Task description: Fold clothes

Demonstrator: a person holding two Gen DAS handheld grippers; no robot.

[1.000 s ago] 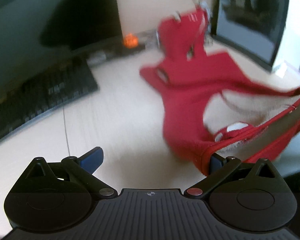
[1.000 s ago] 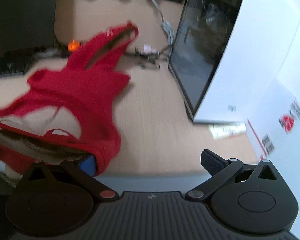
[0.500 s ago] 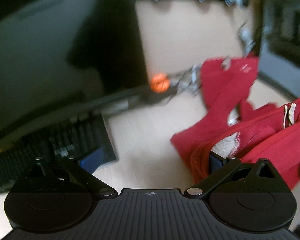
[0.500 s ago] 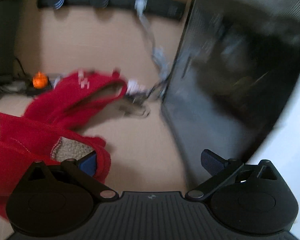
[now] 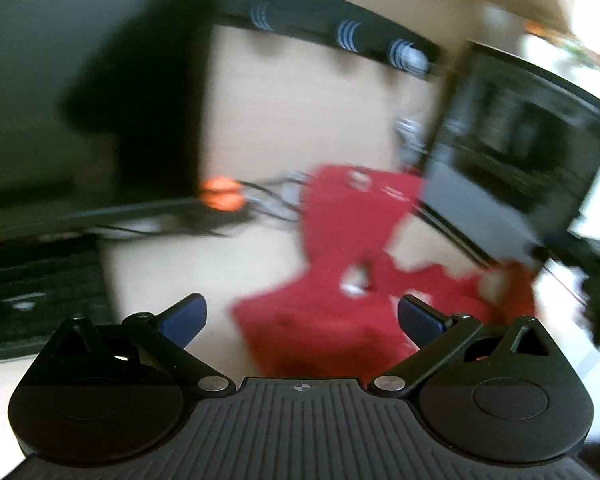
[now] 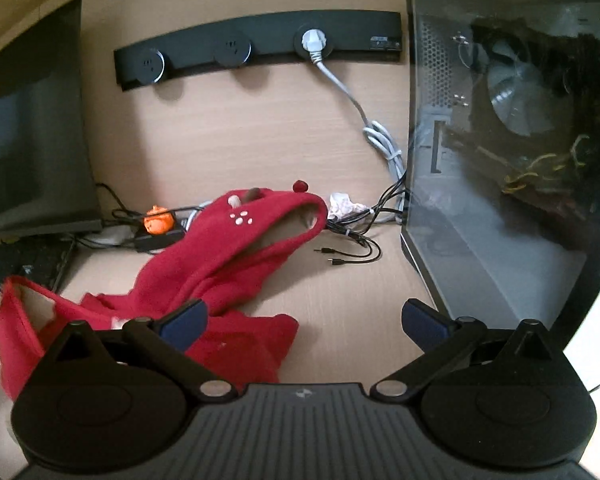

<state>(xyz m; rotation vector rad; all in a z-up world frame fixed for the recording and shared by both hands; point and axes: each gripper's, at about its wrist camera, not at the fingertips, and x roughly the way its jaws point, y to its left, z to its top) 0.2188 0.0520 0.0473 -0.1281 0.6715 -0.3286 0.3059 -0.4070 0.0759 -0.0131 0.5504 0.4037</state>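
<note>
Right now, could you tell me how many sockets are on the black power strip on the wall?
3 on the power strip: the left socket is empty, the middle socket is empty, and the right socket holds a grey plug. None looks hidden.

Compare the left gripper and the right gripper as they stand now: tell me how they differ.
The left gripper has the red garment spread right across the gap between its fingers; the right gripper has it only by its left finger, with bare desk in the gap. The left wrist view is blurred, the right wrist view sharp. Both are open and grip nothing.
</note>
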